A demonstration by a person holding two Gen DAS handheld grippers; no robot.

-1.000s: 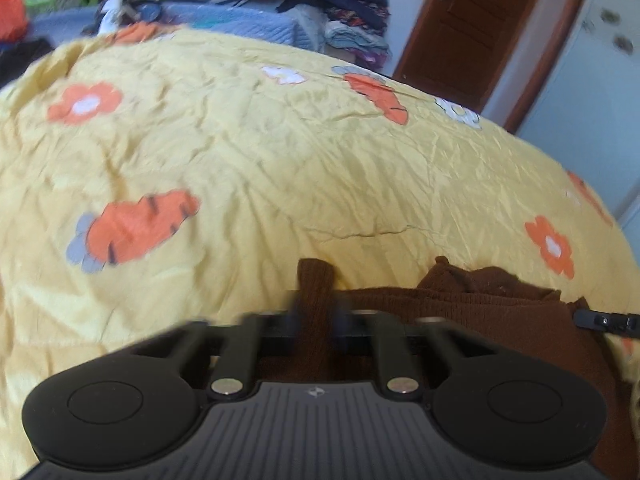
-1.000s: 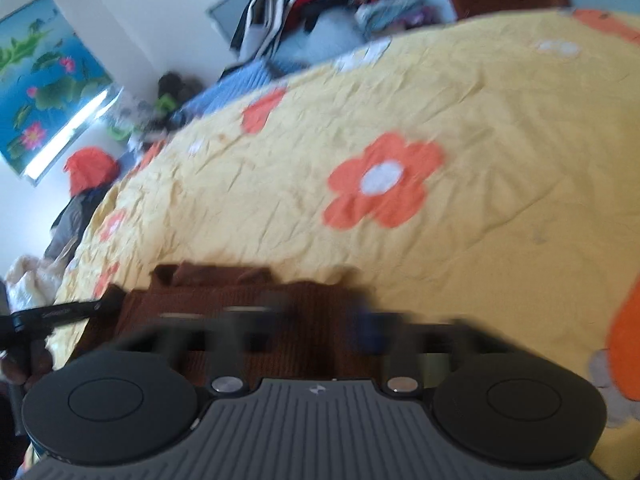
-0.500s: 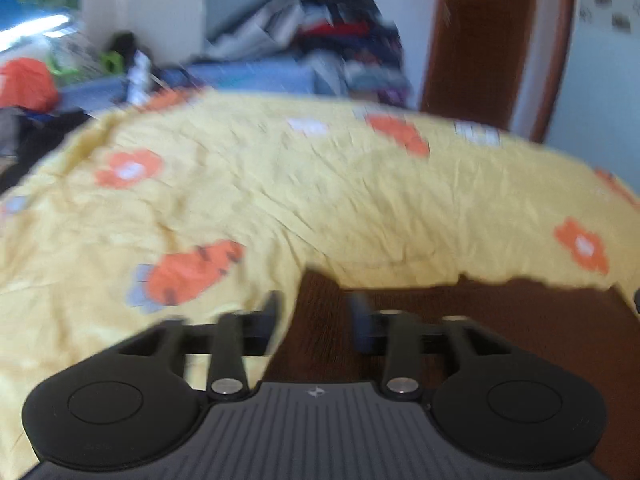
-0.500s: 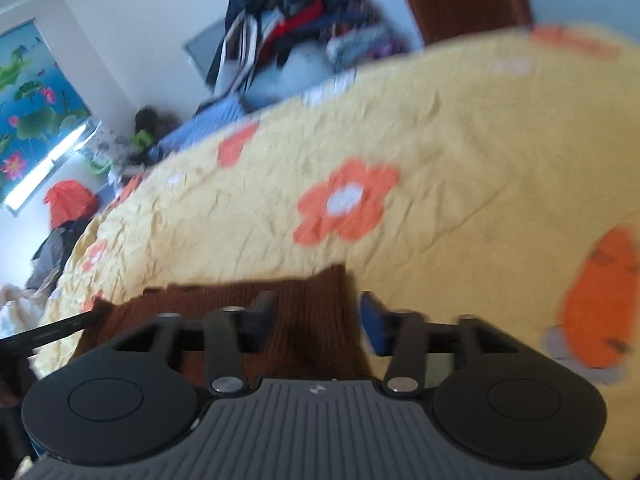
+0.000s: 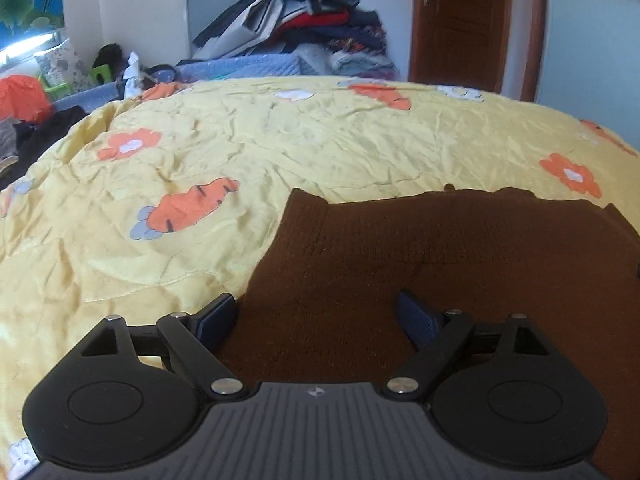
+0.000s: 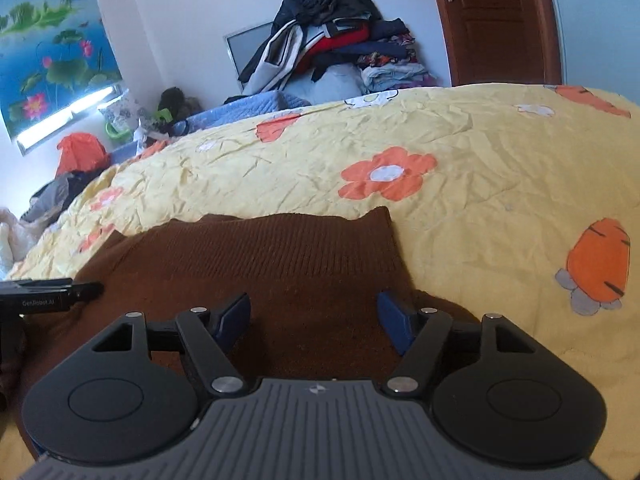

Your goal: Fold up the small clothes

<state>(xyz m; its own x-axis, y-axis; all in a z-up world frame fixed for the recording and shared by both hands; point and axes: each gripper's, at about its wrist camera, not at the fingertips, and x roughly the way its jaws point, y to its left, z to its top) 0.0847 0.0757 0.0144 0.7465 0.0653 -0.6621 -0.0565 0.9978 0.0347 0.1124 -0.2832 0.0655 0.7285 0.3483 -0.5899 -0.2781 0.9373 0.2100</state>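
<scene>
Both grippers, left & right, jaws wide apart, holding nothing; brown ribbed knit garment flat on yellow flowered quilt, directly ahead/below fingers. Risk: pads snag quilt w/ knit, dragging fold askew.

We read one piece of text: "GenRobot.AI" in small pale letters on the black body of the left gripper, which reaches in from the left edge of the right wrist view. We also see a small pale emblem, no letters, on the ribbed grey housing of the right gripper, and the same mark on the left gripper's housing in its own view. We can read nothing else; the wall picture carries only painted lotus flowers.
</scene>
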